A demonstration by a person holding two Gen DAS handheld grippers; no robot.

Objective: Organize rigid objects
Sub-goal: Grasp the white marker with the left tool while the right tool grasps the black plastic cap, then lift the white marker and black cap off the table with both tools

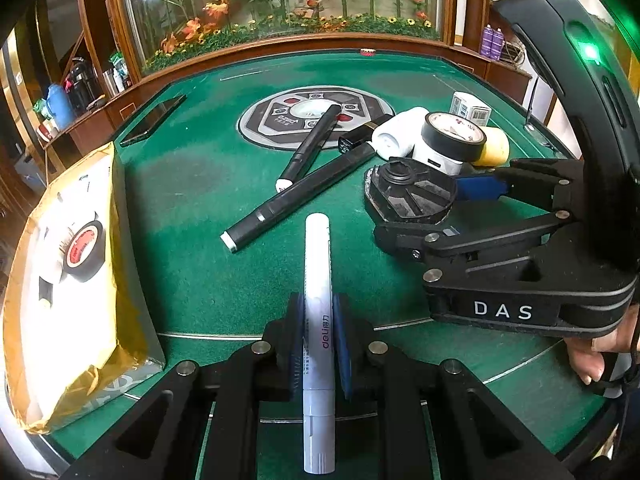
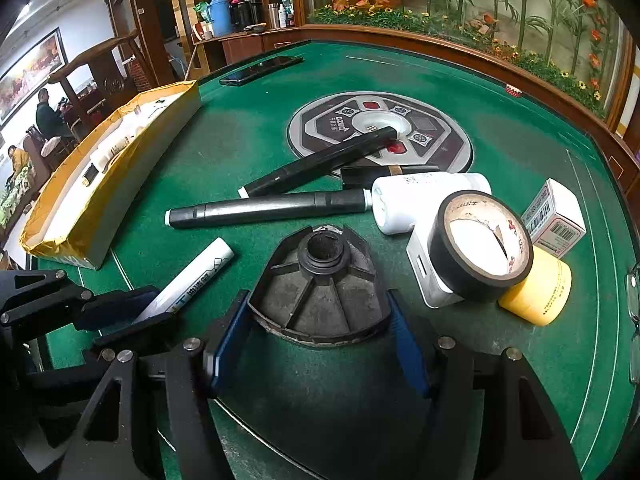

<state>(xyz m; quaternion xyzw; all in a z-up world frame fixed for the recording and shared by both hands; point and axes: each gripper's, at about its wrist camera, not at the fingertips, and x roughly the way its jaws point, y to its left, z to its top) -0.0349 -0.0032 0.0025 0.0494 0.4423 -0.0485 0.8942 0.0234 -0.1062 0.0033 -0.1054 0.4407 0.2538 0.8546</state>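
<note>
My left gripper (image 1: 318, 340) is shut on a white Deli marker (image 1: 317, 280), held lengthwise just above the green table; it also shows in the right wrist view (image 2: 188, 278). My right gripper (image 2: 320, 328) has its blue pads on both sides of a black ribbed plastic base (image 2: 320, 284), which rests on the table; the base also shows in the left wrist view (image 1: 412, 192). Two black markers (image 1: 298, 200) (image 1: 312, 144) lie crossed ahead. A yellow-taped box (image 1: 68, 280) at the left holds a black tape roll (image 1: 82, 250).
A pile at the right holds a black tape roll (image 2: 484, 246), white bottle (image 2: 424, 200), white block (image 2: 428, 280), yellow cylinder (image 2: 540, 288), small carton (image 2: 556, 220) and dark tube (image 2: 376, 174). A phone (image 2: 260, 70) lies far left. A round control panel (image 2: 380, 132) sits mid-table.
</note>
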